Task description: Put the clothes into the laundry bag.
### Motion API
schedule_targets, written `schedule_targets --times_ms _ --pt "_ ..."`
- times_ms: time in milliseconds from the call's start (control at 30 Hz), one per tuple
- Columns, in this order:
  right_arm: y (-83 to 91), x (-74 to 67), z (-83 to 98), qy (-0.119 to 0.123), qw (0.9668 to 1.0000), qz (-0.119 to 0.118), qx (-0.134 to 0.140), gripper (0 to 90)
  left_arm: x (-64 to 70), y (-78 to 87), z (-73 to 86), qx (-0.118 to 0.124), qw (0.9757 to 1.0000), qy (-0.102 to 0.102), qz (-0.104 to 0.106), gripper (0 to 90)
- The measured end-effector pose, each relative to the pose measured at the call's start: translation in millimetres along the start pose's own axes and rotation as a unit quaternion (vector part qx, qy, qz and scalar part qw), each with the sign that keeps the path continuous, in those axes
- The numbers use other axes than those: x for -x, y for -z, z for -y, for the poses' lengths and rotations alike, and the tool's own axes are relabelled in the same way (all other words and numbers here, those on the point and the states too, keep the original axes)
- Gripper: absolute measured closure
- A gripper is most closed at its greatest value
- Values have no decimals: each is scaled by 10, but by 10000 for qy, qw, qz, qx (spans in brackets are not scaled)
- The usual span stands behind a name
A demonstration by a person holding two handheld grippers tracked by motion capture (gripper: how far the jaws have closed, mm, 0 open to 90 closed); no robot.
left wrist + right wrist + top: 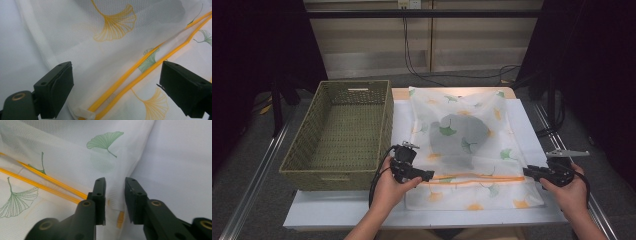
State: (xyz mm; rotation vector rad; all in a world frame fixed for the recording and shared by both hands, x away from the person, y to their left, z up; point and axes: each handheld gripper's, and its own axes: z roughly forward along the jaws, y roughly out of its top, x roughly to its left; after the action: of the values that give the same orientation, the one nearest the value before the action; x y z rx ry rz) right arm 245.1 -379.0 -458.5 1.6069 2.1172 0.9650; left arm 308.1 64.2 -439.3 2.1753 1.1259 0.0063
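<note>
High view, left gripper [426, 176]: I hold it at the near left end of the mesh laundry bag [462, 150], tips at the orange zipper [482, 177]; its gap is hard to judge from up here.
High view, right gripper [528, 172]: it points at the zipper's right end, at the bag's near right corner.
High view, bag: flat on the white table [337, 210] beside the wicker basket [337, 135]; a dark garment [457, 137] shows dimly through the mesh, its kind unclear.
Left gripper view, jaws: spread wide, the zipper's two orange lines running between them; the pads clasp nothing.
Left gripper view, cut off: the zipper's end tab sits at the bottom edge.
Right gripper view, jaws: a narrow gap over the bag's edge; fabric lies under it, pads not pressing it.
</note>
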Motion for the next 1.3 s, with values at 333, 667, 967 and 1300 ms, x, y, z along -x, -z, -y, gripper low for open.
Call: schedule_targets --times_ms 333,667,967,1300 --pt "5 -144 -111 200 9993 -196 251 470 27 19 78 28 9998 182 -103 130" --pt "-75 -264 -221 382 9979 -449 272 405 12 54 174 -9 9993 349 -103 138" --pt "-167 -395 -332 518 9959 -669 326 393 -5 87 253 -6 9992 355 -187 138" --pt "-247 -515 -425 622 9939 -838 367 385 40 98 340 -10 9991 329 -251 165"
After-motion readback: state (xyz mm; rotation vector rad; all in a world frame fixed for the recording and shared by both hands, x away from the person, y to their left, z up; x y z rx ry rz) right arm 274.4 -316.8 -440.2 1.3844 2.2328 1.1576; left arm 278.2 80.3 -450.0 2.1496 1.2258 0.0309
